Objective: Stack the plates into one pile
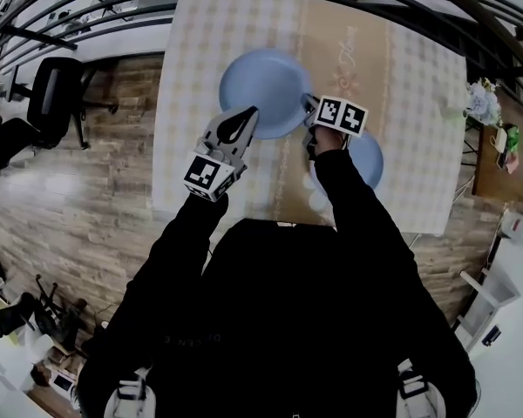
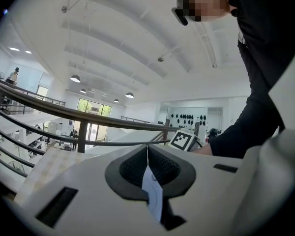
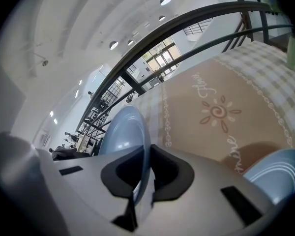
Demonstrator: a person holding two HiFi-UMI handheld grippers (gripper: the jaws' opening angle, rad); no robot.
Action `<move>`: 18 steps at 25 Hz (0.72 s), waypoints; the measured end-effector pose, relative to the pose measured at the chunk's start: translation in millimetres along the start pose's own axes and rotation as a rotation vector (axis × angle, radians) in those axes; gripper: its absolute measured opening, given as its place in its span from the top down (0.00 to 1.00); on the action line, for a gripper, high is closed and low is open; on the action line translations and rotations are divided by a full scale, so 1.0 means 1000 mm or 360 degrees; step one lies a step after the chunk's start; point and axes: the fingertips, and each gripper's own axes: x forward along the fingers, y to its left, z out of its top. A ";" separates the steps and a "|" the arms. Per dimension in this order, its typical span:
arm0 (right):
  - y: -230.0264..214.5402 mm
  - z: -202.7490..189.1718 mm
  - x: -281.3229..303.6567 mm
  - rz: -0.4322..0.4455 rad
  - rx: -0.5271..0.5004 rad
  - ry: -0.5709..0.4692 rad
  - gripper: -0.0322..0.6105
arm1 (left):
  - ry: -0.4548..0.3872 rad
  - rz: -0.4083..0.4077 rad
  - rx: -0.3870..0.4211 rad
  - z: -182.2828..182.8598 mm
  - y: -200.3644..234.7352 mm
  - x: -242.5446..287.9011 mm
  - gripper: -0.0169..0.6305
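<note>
Rim of the large round pale-blue plate [image 1: 261, 85] is pinched between the jaws of the right gripper [image 1: 312, 110], at the plate's right-hand edge in the head view. In the right gripper view the plate is seen almost edge-on, running out from between the black pads. Only the rim is gripped, and the bulk of the plate hangs beyond the jaws.

The second pale-blue round plate [image 1: 372, 159], which looks smaller, is laid flat on the beige-and-checked tablecloth [image 1: 410, 77]. It is just beside the right gripper, on the person's right and nearer the body, and is partly hidden by the right sleeve.

Key relation: the second plate is judged to lie on the opposite side of the right gripper from the held plate. The held plate probably has to be swung across, right and toward the person, and levelled before it is set down. The right gripper is the nearer one to both plates.

The left gripper [image 1: 244, 122] is pressed together, and nothing is seen past its pads. Its tip is shown at the large plate's near-left rim; contact cannot be told.
</note>
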 end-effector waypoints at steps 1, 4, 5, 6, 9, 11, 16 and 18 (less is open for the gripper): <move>-0.006 -0.002 -0.008 0.0004 0.0010 0.0001 0.90 | 0.0002 -0.0007 0.0007 0.001 -0.007 0.002 0.94; -0.025 -0.011 -0.033 0.0011 0.0058 0.0000 0.91 | 0.0009 -0.0033 0.0021 0.002 -0.030 0.009 0.94; -0.031 -0.014 -0.042 0.0013 0.0071 -0.0003 0.90 | 0.0010 -0.0041 0.0028 0.003 -0.038 0.011 0.94; -0.036 -0.017 -0.050 0.0016 0.0079 -0.0008 0.90 | 0.0011 -0.0049 0.0035 0.003 -0.046 0.013 0.94; -0.053 -0.022 -0.075 0.0029 0.0107 -0.0027 0.90 | 0.0018 -0.0073 0.0053 0.002 -0.069 0.021 0.94; -0.066 -0.024 -0.092 0.0032 0.0133 -0.0042 0.90 | 0.0021 -0.0096 0.0062 0.001 -0.086 0.027 0.94; -0.095 -0.028 -0.135 0.0040 0.0184 -0.0079 0.90 | 0.0018 -0.0153 0.0059 0.004 -0.124 0.038 0.94; -0.107 -0.031 -0.151 0.0044 0.0199 -0.0092 0.90 | 0.0023 -0.0176 0.0064 0.003 -0.138 0.043 0.94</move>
